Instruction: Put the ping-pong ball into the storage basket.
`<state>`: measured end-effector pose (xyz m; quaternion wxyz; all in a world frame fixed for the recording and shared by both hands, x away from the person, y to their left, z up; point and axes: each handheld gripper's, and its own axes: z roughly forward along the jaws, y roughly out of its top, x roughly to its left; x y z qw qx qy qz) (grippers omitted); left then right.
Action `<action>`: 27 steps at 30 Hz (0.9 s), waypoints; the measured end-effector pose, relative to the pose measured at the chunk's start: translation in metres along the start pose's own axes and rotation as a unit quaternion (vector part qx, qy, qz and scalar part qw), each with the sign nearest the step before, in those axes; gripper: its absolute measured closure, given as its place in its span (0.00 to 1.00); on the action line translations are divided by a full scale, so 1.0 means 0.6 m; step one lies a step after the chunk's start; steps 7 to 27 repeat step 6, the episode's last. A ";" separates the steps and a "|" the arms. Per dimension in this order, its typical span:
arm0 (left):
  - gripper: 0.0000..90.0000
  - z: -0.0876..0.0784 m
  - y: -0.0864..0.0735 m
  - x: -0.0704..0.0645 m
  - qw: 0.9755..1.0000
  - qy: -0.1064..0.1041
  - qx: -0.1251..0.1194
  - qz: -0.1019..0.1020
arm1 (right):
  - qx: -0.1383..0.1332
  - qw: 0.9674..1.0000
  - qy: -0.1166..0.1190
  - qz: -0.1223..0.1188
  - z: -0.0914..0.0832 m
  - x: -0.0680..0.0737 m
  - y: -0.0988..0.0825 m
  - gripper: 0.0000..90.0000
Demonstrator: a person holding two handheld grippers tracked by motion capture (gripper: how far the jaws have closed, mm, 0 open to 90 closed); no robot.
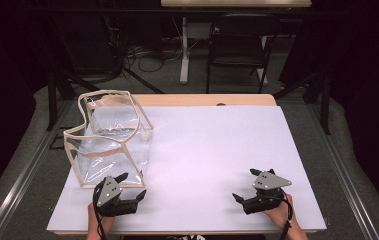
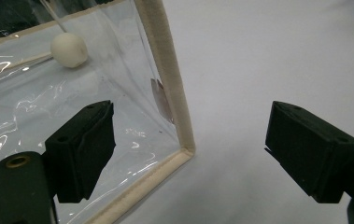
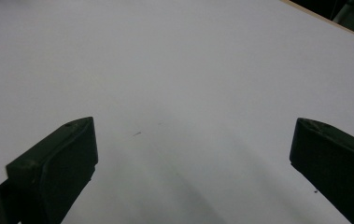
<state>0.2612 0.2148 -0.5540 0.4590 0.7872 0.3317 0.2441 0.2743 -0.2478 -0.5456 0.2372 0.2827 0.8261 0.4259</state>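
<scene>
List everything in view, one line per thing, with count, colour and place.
clear bag: one, see-through with cream trim, far left of the table
ball: one, cream, at the bag; cannot tell if inside or behind
table: one, white top with wooden far edge, centre
folding chair: one, black, on the floor beyond the table
cables: several, dark, on the floor behind
left hand-held gripper: one, black, open, by the bag's near corner
right hand-held gripper: one, black, open, near right of the table
</scene>
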 end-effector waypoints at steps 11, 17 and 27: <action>0.18 0.002 -0.001 0.002 1.000 0.000 0.005 -0.002 | 0.003 1.000 0.003 -0.001 0.001 0.000 0.000 0.01; 0.18 0.002 -0.001 0.002 1.000 0.000 0.005 -0.002 | 0.003 1.000 0.003 -0.001 0.001 0.000 0.000 0.01; 0.18 0.002 -0.001 0.002 1.000 0.000 0.005 -0.002 | 0.003 1.000 0.003 -0.001 0.001 0.000 0.000 0.01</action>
